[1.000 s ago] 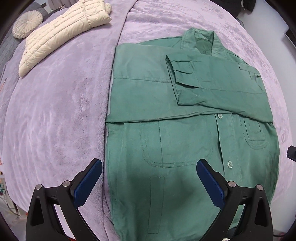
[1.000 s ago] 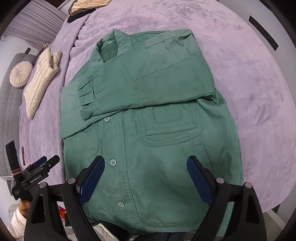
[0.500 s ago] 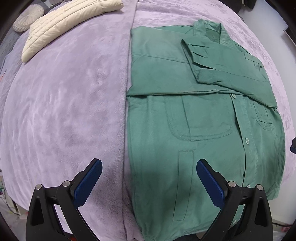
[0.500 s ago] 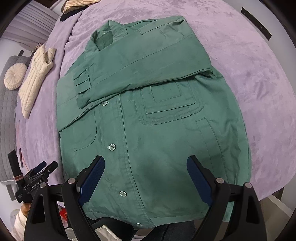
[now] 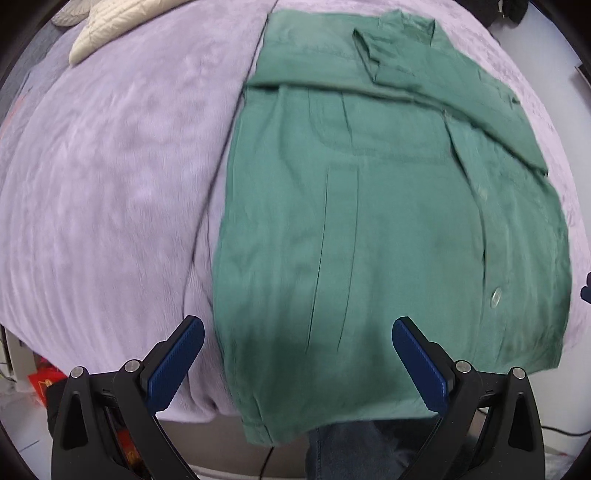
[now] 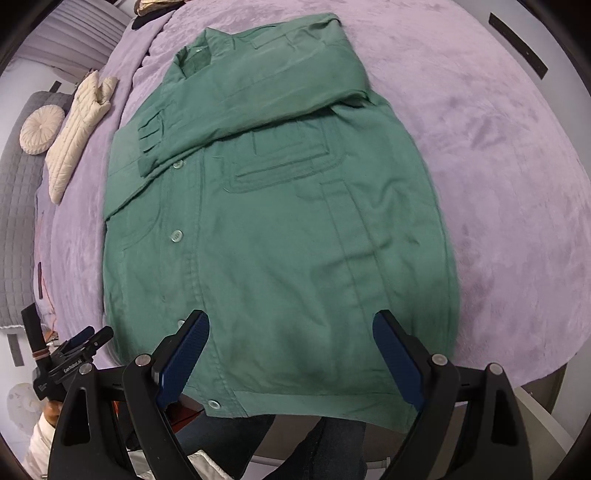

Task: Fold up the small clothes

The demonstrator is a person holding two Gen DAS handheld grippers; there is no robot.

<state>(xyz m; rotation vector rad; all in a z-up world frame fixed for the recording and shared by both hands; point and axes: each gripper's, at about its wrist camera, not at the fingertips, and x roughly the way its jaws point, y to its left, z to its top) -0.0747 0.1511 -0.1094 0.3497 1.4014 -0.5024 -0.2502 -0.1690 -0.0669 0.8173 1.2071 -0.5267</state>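
A green button-up shirt (image 5: 388,206) (image 6: 280,229) lies flat on a purple blanket (image 5: 103,177) (image 6: 509,155), collar at the far end, both sleeves folded across the chest. Its hem hangs a little over the near edge of the bed. My left gripper (image 5: 297,349) hovers open over the shirt's left hem corner, with nothing between its blue pads. My right gripper (image 6: 291,341) hovers open over the right half of the hem, also holding nothing. The left gripper (image 6: 70,354) shows at the lower left of the right wrist view.
A cream quilted jacket (image 5: 122,22) (image 6: 77,133) lies at the far left of the bed, beside a round cream cushion (image 6: 40,127) on a grey quilted cover (image 6: 18,206). A person's dark-trousered legs (image 6: 321,443) stand at the near bed edge.
Both grippers have drawn back toward the near edge of the bed and sunk a little; the hem now lies under them. Both stay open.
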